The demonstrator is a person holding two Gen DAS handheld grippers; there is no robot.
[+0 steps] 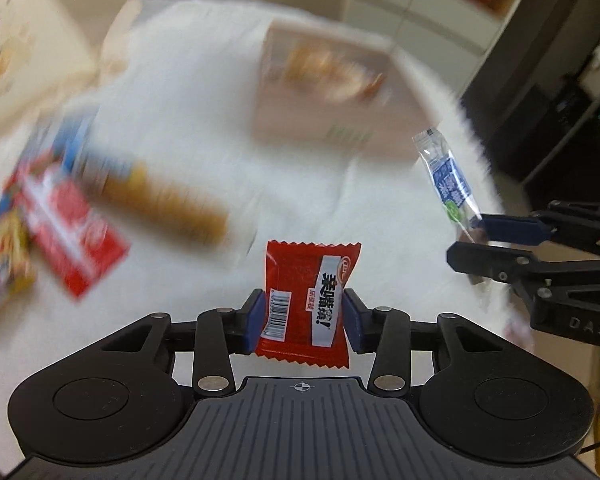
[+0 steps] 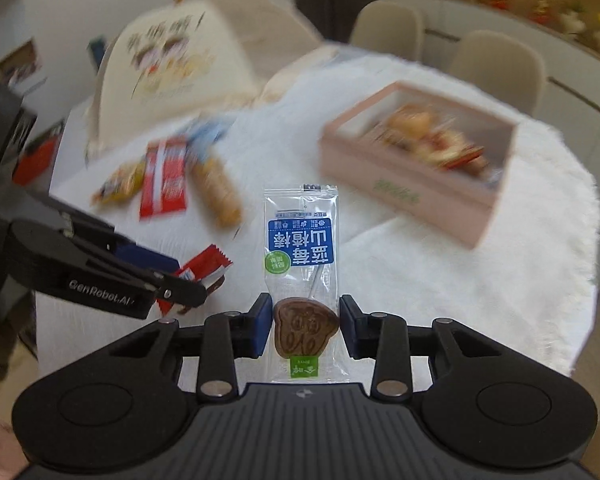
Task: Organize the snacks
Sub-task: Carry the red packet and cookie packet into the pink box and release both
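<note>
My left gripper (image 1: 303, 320) is shut on a small red snack packet (image 1: 306, 304) and holds it above the white table. My right gripper (image 2: 304, 326) is shut on a clear lollipop packet (image 2: 302, 276) with a blue label and a brown candy. The lollipop packet (image 1: 448, 178) and right gripper (image 1: 474, 240) also show at the right of the left wrist view. The left gripper (image 2: 192, 284) with the red packet (image 2: 206, 270) shows at the left of the right wrist view. A pink box (image 2: 404, 196) holding several snacks stands at the far right of the table.
Loose snacks lie on the white fluffy cloth (image 2: 440, 292): a red packet (image 2: 164, 178), a yellow packet (image 2: 120, 182) and a tan biscuit pack (image 2: 218, 190). A cream printed bag (image 2: 168, 68) stands behind them. Chairs (image 2: 496, 60) ring the table's far side.
</note>
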